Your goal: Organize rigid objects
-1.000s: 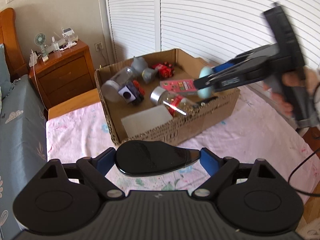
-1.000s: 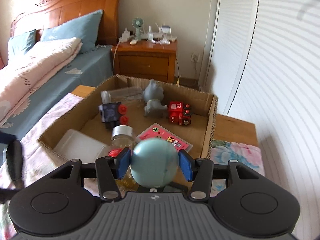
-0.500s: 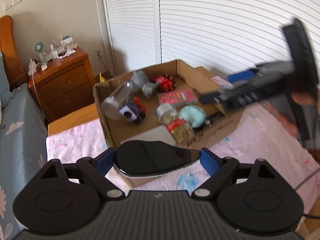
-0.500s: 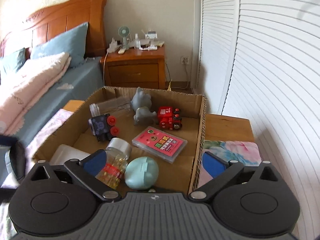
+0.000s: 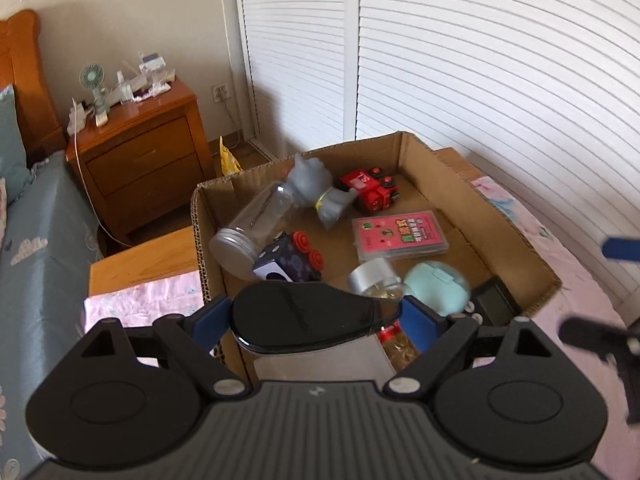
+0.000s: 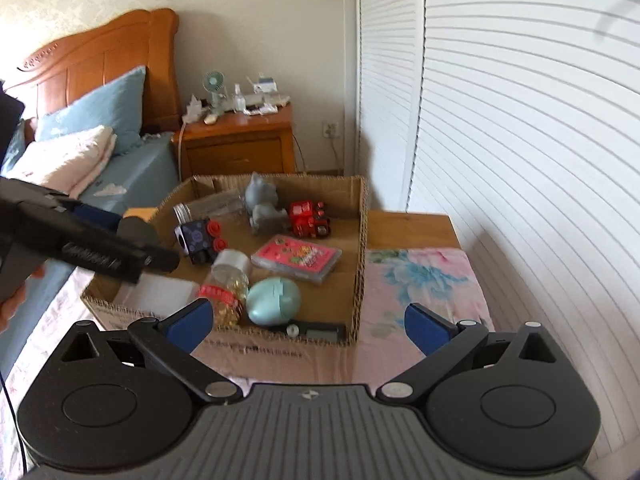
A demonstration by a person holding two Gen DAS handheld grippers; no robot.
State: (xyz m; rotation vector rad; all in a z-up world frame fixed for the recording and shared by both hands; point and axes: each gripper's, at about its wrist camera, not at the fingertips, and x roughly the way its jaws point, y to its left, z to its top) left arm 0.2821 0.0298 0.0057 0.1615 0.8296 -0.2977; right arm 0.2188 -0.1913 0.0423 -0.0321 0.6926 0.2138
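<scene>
**Q:** What room and surface am I working in?

**A:** A bedroom. White louvred doors fill my right side. A bed with a wooden headboard and blue pillows lies to the left, and a wooden nightstand beside it carries a small fan and clutter. In front of me is a table partly covered by a pink floral cloth.

**Q:** Where are the things being sorted?

**A:** In an open cardboard box standing on the cloth. Inside lie a white lid-like sheet, a clear jar on its side, a pink card case, a grey figurine, a red toy train, a dark toy with red wheels, a bottle of yellow capsules, a teal egg just beside that bottle, and a small black device against the near wall.

**Q:** And my claws?

**A:** My left claw is clamped on a glossy black mouse, held over the box's near-left corner. My right claw has its blue pads spread wide with nothing between them, hovering just before the box.
</scene>
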